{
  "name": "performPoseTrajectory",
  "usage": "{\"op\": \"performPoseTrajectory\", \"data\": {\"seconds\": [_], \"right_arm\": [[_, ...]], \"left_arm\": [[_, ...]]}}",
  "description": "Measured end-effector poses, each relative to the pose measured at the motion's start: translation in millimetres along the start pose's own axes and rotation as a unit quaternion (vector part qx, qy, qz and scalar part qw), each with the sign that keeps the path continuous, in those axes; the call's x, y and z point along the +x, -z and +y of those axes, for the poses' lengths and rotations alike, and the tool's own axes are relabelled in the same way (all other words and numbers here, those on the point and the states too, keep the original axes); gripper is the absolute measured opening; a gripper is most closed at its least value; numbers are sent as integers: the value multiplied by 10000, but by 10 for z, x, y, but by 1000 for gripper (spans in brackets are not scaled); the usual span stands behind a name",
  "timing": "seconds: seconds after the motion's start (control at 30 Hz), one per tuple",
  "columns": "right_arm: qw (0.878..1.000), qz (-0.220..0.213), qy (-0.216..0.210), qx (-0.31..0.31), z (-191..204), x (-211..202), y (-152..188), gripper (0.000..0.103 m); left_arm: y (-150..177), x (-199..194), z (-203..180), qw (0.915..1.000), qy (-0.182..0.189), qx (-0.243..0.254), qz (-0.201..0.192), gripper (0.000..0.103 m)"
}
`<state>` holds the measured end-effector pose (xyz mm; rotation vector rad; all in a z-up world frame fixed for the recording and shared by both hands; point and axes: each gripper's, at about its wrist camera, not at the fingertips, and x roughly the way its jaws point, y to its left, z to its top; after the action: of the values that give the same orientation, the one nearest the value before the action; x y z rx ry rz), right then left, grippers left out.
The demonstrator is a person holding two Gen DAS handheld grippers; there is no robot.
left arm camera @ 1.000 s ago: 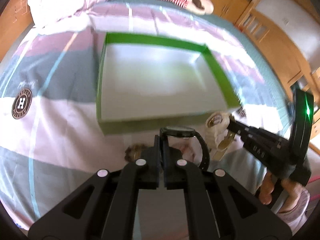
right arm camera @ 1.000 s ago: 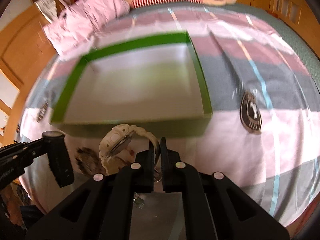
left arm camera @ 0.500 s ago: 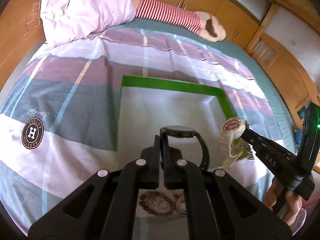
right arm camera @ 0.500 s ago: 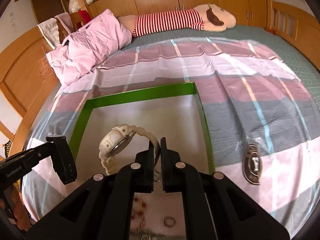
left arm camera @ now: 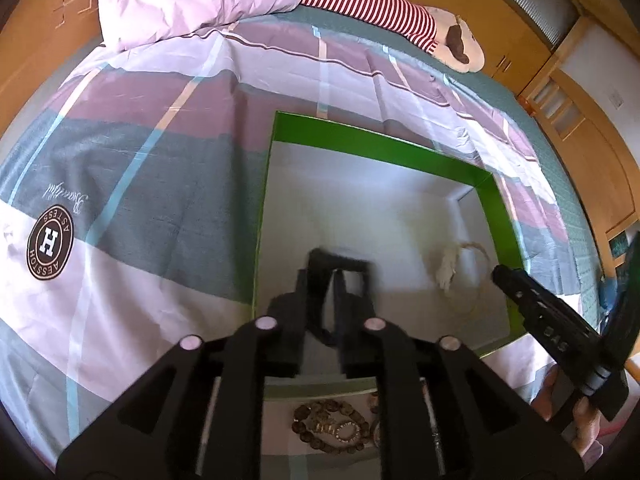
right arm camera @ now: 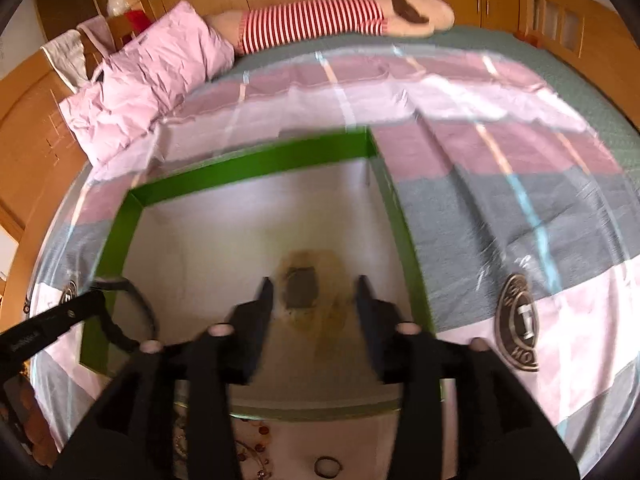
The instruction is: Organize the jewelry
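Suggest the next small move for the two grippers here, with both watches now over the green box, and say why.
Probably lift both grippers back out toward the jewelry left on the bedspread. The right gripper has just been opening, and the cream watch lies blurred between its parted fingers inside the green box. The left gripper has begun opening around the black watch. A bronze bracelet waits outside.

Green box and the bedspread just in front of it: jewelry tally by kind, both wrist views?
Watches: 2, the black watch and the cream watch, both over the green box
Coin bracelet: 1, on the bedspread
Beaded strand: 1, on the bedspread
Ring: 1, on the bedspread
Total: 5
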<state>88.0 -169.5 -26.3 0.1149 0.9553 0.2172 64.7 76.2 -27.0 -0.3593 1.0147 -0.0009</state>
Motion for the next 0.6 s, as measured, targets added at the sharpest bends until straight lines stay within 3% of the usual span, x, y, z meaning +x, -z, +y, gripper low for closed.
{"op": "performPoseTrajectory", "data": {"seconds": [0.13, 0.33, 0.47, 0.5, 0.53, 0.6], "right_arm": [[9994, -60, -253, -227, 96, -224, 28, 47], [9957, 487, -671, -412, 216, -371, 290, 47], [9898, 1054, -585, -755, 320, -305, 584, 44], [9875, 1176, -559, -886, 349, -262, 647, 38], [9846, 1302, -522, -1039, 383, -206, 701, 26], [9816, 1457, -397, -1170, 405, -114, 783, 21]], "left_arm": [[11, -150, -33, 9998, 115, -24, -148, 35], [157, -311, -101, 9998, 54, 164, -101, 56], [389, -327, -169, 9978, -177, 580, 283, 56], [455, -310, -197, 9960, -331, 747, 366, 50], [501, -277, -208, 9940, -458, 877, 457, 40], [563, -213, -187, 9921, -554, 934, 633, 35]]}}
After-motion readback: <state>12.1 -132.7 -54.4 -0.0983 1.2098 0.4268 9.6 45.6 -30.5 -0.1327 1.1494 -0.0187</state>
